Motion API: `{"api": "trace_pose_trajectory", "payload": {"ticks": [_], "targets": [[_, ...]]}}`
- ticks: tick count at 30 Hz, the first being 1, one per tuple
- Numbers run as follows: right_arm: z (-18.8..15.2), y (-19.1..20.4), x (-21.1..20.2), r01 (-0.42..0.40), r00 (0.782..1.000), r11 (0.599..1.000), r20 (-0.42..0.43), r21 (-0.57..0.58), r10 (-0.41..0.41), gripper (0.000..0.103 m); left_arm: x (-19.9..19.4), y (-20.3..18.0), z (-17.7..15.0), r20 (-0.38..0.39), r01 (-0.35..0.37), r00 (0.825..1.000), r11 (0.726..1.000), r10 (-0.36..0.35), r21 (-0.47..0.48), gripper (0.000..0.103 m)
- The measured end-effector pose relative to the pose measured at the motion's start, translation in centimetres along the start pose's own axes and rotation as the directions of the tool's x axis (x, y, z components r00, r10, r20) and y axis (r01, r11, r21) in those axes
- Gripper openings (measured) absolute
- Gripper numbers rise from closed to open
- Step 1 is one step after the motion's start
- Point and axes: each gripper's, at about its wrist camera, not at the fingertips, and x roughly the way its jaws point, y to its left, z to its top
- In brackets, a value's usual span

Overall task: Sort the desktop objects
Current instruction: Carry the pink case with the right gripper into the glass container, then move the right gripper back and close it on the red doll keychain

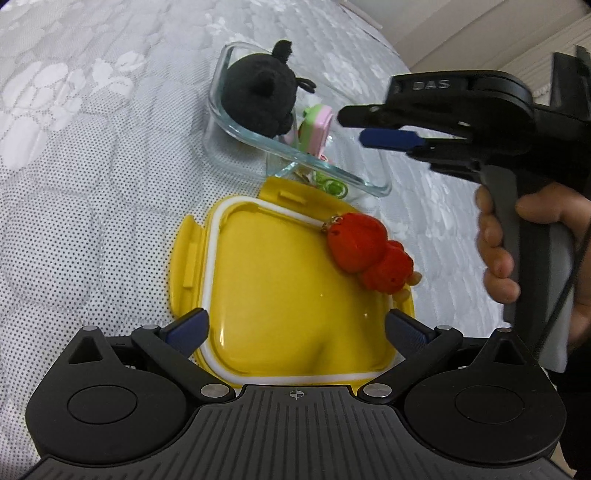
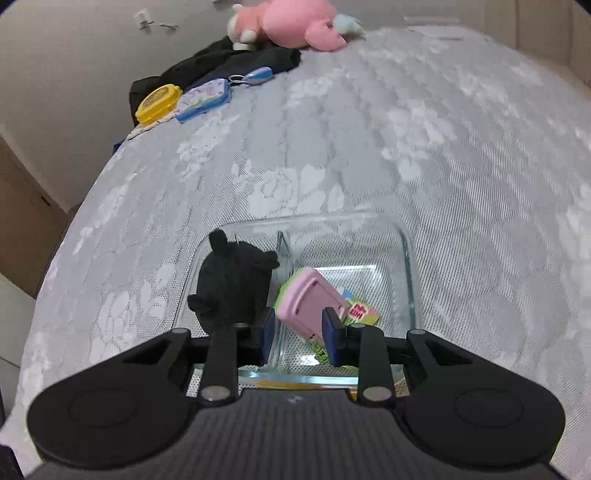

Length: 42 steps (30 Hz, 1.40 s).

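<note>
Here, low in the right wrist view, the right claw (image 2: 299, 338) hangs half-open and empty above the pink toy (image 2: 308, 302) in the glass container (image 2: 408, 254), a light, rigid, probably slick piece best pinched across its flat sides.

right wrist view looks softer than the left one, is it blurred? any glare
Right wrist view: slightly soft overall, the glass container and far pink plush lack crisp edges. Left wrist view: sharper, small glare spots on the yellow lid; both views bend strongly at the edges.
</note>
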Motion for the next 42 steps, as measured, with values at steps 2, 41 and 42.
{"api": "trace_pose_trajectory", "payload": {"ticks": [2,41,42], "targets": [[0.1,-0.2,-0.7,-0.006,1.0,1.0,-0.004,-0.015,0.006,0.032,0.0,0.0,0.0,0.001,0.003,1.0,1.0,-0.003,-0.004,0.103],[-10.7,-2.4,-7.9,0.226,0.974,0.84,0.101,-0.494,-0.203,0.06,0.7,-1.2,-0.3,-0.033,-0.038,0.999,0.996,0.041,0.085,0.103],[-10.7,-1.5,-7.8,0.232,0.973,0.805,0.117,-0.547,-0.201,0.061,0.8,-1.3,-0.3,-0.034,-0.043,0.998,0.995,0.046,0.09,0.103]]}}
